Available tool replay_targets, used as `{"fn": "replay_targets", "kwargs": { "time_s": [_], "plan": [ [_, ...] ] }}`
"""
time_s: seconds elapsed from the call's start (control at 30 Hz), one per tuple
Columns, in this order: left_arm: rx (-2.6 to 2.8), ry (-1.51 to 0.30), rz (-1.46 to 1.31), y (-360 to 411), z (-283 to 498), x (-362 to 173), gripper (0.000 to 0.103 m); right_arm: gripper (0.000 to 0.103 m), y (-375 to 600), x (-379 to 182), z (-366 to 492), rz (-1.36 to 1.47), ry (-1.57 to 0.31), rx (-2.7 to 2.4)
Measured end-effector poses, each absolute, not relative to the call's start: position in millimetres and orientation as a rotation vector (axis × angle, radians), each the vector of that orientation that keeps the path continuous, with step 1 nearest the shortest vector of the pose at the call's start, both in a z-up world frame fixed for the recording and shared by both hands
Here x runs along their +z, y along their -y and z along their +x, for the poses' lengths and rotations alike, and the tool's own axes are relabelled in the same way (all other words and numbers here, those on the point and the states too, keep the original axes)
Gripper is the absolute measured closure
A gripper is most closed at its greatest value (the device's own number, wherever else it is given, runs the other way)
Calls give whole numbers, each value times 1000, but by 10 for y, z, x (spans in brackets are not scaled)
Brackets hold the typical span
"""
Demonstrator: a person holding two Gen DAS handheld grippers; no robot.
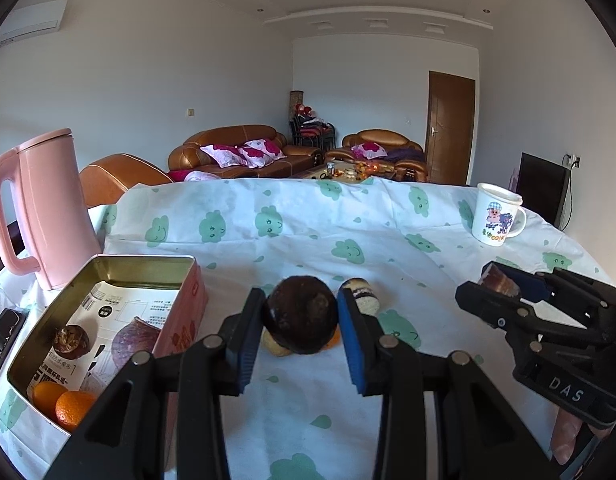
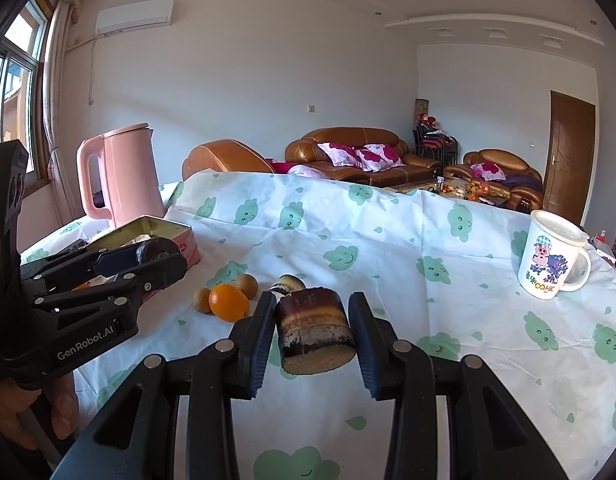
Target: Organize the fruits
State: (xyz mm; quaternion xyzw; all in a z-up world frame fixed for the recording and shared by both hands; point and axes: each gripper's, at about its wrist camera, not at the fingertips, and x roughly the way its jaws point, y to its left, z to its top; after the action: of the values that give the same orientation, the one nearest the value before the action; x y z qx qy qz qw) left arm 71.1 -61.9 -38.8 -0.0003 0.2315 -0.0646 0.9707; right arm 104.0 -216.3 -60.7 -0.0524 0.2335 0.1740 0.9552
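Note:
My left gripper (image 1: 300,295) is shut on a dark brown round fruit (image 1: 300,320), held just above the cloth beside the pink tin (image 1: 144,259). The tin holds a similar dark fruit (image 1: 70,342), a purple piece (image 1: 134,344) and two oranges (image 1: 64,402). My right gripper (image 2: 312,300) is shut on a short sugarcane piece (image 2: 313,328), lifted off the table. On the cloth lie an orange (image 2: 228,302), two small tan fruits (image 2: 202,300) and another cane stub (image 2: 286,282). In the right wrist view, the left gripper (image 2: 160,254) hangs in front of the tin (image 2: 188,246).
A pink kettle (image 1: 48,208) stands behind the tin at the far left. A white cartoon mug (image 2: 553,260) sits at the far right of the cloud-patterned tablecloth (image 2: 387,248). A dark phone-like object (image 1: 4,330) lies left of the tin. Sofas stand beyond the table.

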Motion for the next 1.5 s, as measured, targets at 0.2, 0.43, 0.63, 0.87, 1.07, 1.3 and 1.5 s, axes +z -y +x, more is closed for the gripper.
{"fn": "replay_targets", "kwargs": {
  "time_s": [0.2,0.43,0.63,0.87,1.07,1.3,1.5],
  "plan": [
    [-107,-474,-26,367,657,-362,65,64,1932,-515,1049,-116,-480,394],
    [-37,-481,-58,-94,609,-290,65,63,1476,-387,1137,-132,-486,485],
    [42,-496,-81,-500,640,-249,65,63,1034,-247,1157,-159,-481,577],
    [120,-544,-89,-930,761,-300,65,63,554,-168,1223,-213,-483,643],
    [156,-590,-95,-1151,828,-413,65,63,245,-294,1297,-222,-528,694],
    [151,-618,-90,-1209,846,-517,65,63,20,-496,1335,-246,-574,714],
    [149,-639,-98,-1234,866,-578,65,63,-99,-614,1341,-266,-601,727]
  ]
}}
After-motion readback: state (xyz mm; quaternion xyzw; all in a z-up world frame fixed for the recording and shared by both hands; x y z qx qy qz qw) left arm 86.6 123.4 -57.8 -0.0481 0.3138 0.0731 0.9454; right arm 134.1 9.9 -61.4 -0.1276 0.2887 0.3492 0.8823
